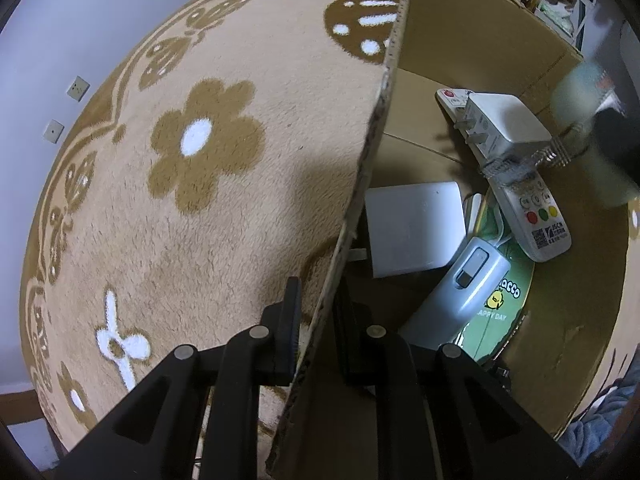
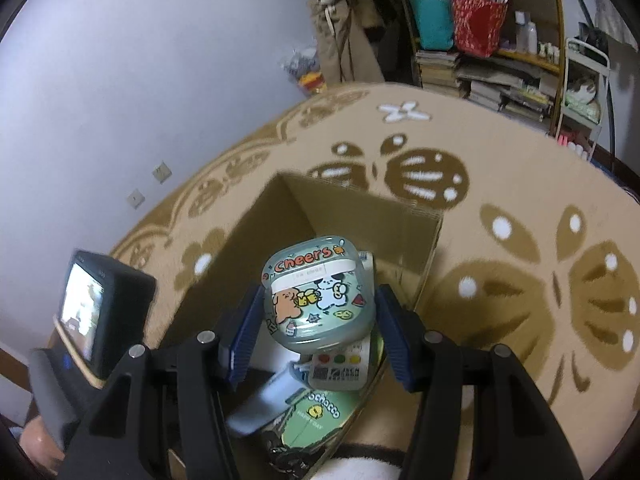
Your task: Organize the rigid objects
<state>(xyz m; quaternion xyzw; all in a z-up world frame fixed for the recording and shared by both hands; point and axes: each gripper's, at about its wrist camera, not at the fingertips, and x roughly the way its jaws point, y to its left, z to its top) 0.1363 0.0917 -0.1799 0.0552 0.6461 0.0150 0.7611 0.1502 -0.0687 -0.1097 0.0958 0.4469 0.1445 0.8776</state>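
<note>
The right gripper (image 2: 318,326) is clamped on a green box (image 2: 318,292) printed "Cheers", its 2 blue pads (image 2: 245,338) pressing the box's sides, so the box hangs tilted over the open carton (image 2: 352,216). The left gripper (image 1: 316,328) is pinched on the carton's wall (image 1: 376,152), 1 finger outside and 1 inside, steadying it on the rug (image 1: 200,140).

Below the held box, inside the carton, lie a remote (image 1: 532,216) with red, green and yellow buttons, a white plug adapter (image 1: 504,124) resting on it, a white block (image 1: 416,228), a grey device (image 1: 464,280) and a green tin (image 1: 504,300).

The step in hand looks like the drop-off: the box is over the carton but not yet set in. The next move calls for lowering it toward a free patch of floor near the far wall, clear of the adapter's prongs, then parting the jaws. The left grip should hold meanwhile.
</note>
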